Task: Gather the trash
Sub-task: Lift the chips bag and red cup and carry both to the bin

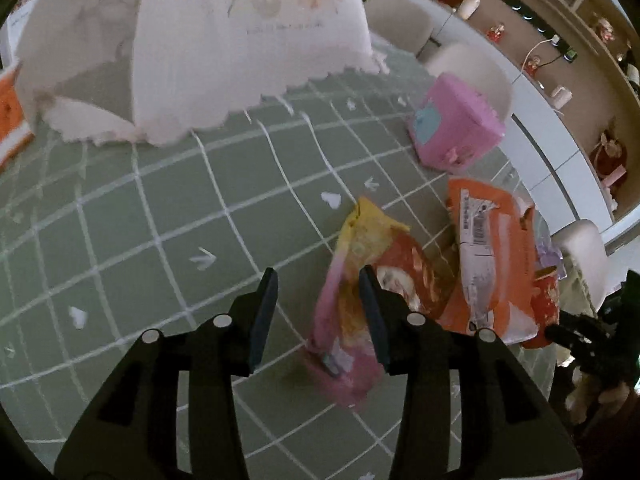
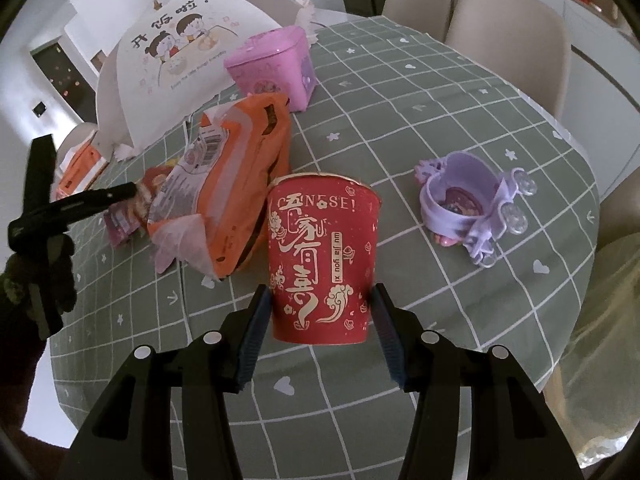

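A crumpled yellow, pink and red snack wrapper [image 1: 368,236] lies on the green checked tablecloth [image 1: 160,220]. My left gripper [image 1: 318,280] stands open just left of it; its right finger overlaps the wrapper's edge and nothing sits between the pads. An orange snack pack [image 1: 492,264] lies to the right of the wrapper. In the right wrist view, my right gripper [image 2: 320,292] is shut on an upright red paper cup [image 2: 324,248], one pad against each side. The orange pack [image 2: 232,176] lies left of the cup, with the wrapper [image 2: 124,220] behind it.
A white mesh food cover [image 1: 240,60] stands at the back, a pink box [image 1: 452,128] beside it. A purple toy carriage [image 2: 468,204] sits right of the cup. Beige chairs [image 2: 512,48] ring the round table's edge. Another orange pack [image 2: 80,164] lies far left.
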Motion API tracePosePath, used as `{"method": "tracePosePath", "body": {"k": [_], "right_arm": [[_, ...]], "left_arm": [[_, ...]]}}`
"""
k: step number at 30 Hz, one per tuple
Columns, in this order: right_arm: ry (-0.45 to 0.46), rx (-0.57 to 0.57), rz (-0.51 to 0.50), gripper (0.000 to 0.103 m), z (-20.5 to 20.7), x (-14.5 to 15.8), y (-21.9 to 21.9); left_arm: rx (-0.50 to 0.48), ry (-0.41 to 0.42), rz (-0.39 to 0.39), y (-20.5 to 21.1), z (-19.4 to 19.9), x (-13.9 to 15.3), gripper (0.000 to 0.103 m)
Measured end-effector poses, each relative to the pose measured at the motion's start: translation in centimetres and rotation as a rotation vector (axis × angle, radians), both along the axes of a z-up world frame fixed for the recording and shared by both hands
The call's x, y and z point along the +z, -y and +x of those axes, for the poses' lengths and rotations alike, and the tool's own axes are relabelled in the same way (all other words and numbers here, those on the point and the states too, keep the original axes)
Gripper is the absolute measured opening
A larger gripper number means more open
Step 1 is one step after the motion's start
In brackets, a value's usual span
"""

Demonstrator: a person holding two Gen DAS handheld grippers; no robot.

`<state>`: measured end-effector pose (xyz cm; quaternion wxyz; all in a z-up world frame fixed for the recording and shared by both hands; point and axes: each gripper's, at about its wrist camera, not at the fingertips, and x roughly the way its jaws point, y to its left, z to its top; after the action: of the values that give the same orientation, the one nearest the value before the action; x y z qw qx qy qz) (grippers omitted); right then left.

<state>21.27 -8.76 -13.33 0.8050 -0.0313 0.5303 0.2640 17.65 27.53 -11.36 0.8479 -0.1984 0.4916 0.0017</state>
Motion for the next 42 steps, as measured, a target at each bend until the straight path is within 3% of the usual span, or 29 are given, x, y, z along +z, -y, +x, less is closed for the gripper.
{"method": "tracePosePath", "body": {"k": [1,4,8,13,18,25,34,38,42], "right_arm": [[-0.001,-0.001,0.001,0.049,-0.1,0.0,0.0],[0.0,-0.003,0.016,0.048,-0.2,0.2,0.2],[0.006,-0.008,0.038,0.048,-0.1,0.6,0.4],[0.05,-0.024,0.056,0.049,0.3,1.4,0.3],[0.097,0.001,0.005,0.049,0.5,1.8,-0.5],[0.084,0.041,-0.043,0.052,2.4,0.9,-2.1],[-0.013,0.041,-0.036,0.057,4.3,-0.7,-2.5],[0.019,0.061,-0.093,0.057,3.0,-0.2,-3.0],[0.069,0.036,-0.06,0.056,1.7,1.6,-2.0]], "left_arm": [[-0.006,-0.005,-0.02,0.2,0.0,-0.2,0.027],[-0.048,-0.003,-0.066,1.3,-0.1,-0.2,0.011],[-0.057,0.045,-0.051,2.2,-1.1,1.8,0.01],[0.026,0.123,-0.018,1.7,-2.9,4.6,0.01],[0.076,0.125,-0.02,1.1,-4.3,4.6,0.01],[0.091,0.106,-0.042,1.3,-4.4,3.7,0.01],[0.098,0.133,-0.039,2.2,-5.6,4.6,0.01],[0.106,0.153,-0.036,2.8,-6.4,5.5,0.01],[0.077,0.19,-0.005,3.9,-6.5,7.1,0.01]]}}
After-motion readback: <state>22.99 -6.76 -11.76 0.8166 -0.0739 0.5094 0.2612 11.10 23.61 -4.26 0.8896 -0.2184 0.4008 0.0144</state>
